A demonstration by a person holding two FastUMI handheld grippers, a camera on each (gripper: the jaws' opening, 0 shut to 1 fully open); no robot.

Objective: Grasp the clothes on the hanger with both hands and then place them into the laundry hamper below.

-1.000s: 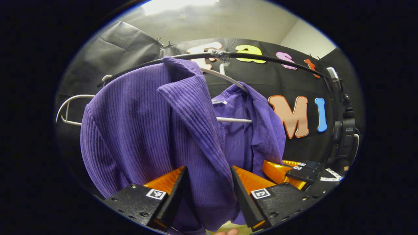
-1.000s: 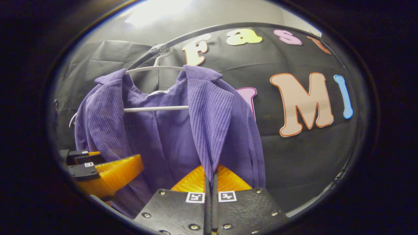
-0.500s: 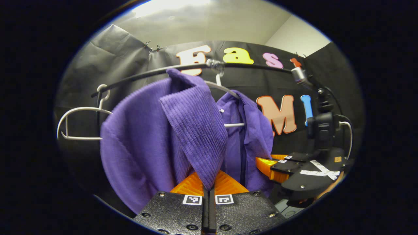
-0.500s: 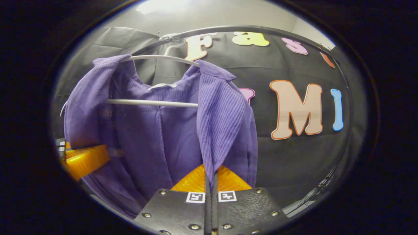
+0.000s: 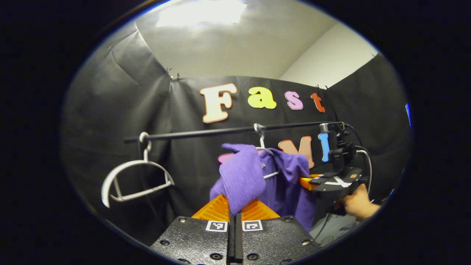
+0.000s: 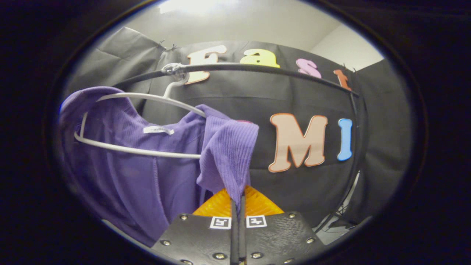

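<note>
Clothes: 1 purple ribbed garment [image 6: 147,162], partly hung on the white hanger [image 6: 147,97] under the black rail [image 6: 257,68]. Left tool [image 5: 234,215] pinched closed on a collar flap directly ahead of its tips; fabric rises from between the orange fingers [image 5: 215,209]. Right tool [image 6: 237,200] likewise clamped on the other flap, cloth running up and to its left toward the hanger. In the left gripper view the right tool [image 5: 312,181] sits off to the right, level with the garment, a hand [image 5: 355,204] behind it. On the right tool's side the shoulder looks slid off the hanger arm; the far shoulder seems draped over it, and the neck label [image 6: 158,130] hangs between the arm and the hanger's crossbar. A second, bare hanger [image 5: 136,180] hangs well to the left of the left tool. Hamper: somewhere below, per the task. Judgement: step in hand is drawing the garment off the hanger. Best done with both tools pulling together, toward the person and slightly down, keeping even tension so the draped shoulder slips free rather than dragging the hanger along the rail. Grips look shallow, at flap edges; a jerk could strip the cloth out.
</note>
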